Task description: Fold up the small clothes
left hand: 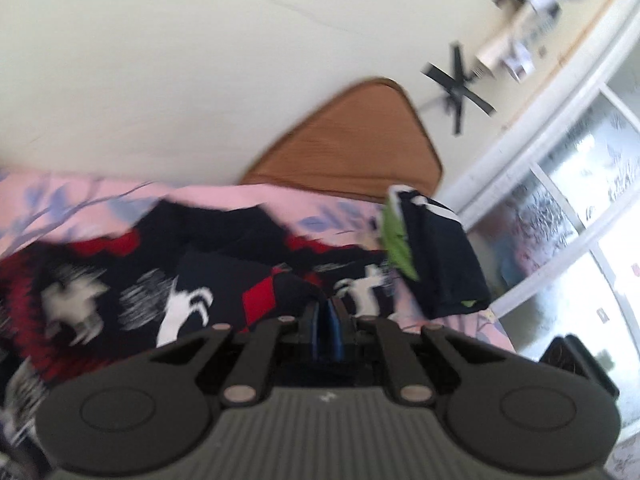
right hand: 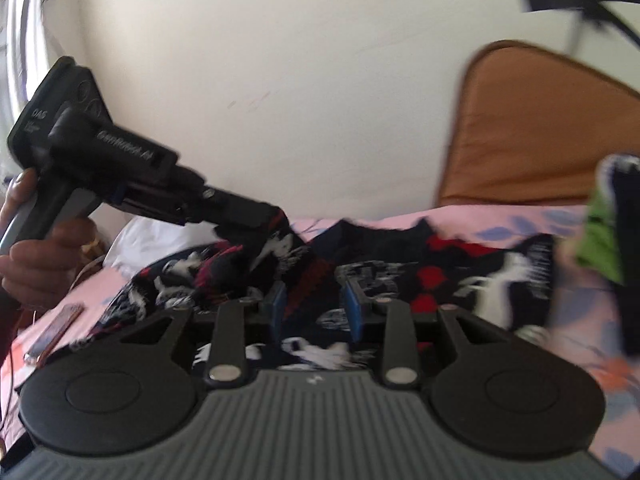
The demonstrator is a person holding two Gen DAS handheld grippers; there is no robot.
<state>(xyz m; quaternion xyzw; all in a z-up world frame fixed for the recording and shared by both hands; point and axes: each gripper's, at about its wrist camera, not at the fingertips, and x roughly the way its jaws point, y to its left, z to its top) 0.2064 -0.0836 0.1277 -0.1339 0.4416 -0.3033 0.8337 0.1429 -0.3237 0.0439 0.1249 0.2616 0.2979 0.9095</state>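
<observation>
A black, red and white patterned garment (left hand: 168, 280) lies spread on the pink bed sheet (left hand: 60, 204); it also shows in the right wrist view (right hand: 400, 272). My left gripper (left hand: 327, 320) is shut, its blue pads pressed on a fold of this garment; in the right wrist view it (right hand: 276, 216) lifts the garment's left edge. My right gripper (right hand: 316, 308) is open, its blue fingertips (right hand: 354, 306) low over the garment's middle. A folded dark navy and green piece (left hand: 432, 248) lies at the right, also seen in the right wrist view (right hand: 612, 240).
A brown wooden headboard (left hand: 360, 140) stands against the cream wall behind the bed. A window (left hand: 580, 200) is at the right. A white pillow (right hand: 152, 240) and a small flat object (right hand: 56, 332) lie at the bed's left.
</observation>
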